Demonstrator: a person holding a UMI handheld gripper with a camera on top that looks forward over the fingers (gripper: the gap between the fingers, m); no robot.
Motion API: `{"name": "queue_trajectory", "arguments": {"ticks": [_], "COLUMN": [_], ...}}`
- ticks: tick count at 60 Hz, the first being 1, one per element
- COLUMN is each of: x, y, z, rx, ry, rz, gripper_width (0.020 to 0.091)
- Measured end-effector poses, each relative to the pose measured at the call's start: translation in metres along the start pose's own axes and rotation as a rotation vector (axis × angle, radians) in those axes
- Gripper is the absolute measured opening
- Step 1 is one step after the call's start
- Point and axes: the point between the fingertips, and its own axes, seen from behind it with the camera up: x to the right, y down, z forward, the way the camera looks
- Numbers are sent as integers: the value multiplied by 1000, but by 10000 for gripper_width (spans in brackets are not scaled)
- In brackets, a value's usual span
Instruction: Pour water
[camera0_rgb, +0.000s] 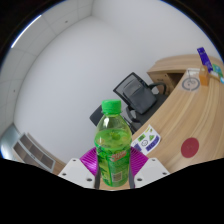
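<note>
Fingers (112, 178) closed on a green bottle (113, 150), purple pads (90, 160) pressing its label from both sides; bottle upright w/ green cap (111, 106) on, held between them. Behind it at 3 o'clock, a curved wood table (178, 125). On the table: white box (150, 139) just right of the bottle at 2, red coaster (191, 148) further out at 3, blue bottle (205, 58) far end at 1. Black chair (137, 93) at 12–1 beyond the bottle, near a white wall (60, 70).
</note>
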Motion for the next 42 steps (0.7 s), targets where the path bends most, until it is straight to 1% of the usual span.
{"name": "queue_trajectory", "arguments": {"ticks": [7,12,14,19,22,30,40,42], "x": [28,50,61,86,110,170,218,225], "y": [-44,-70,-73,-83,-80,-67,-44,-39], "z": [-6,-9,-10,-3,0,14,25,26], "rx": [61,108,136,162,166,110,113,113], "ry": [100,149,155,192,208,272,269,262], "rz": [-356,-543,-601,-671,-709,-720,-677,-677], "gripper_width": [400,401,401,401,400,399,402,413]}}
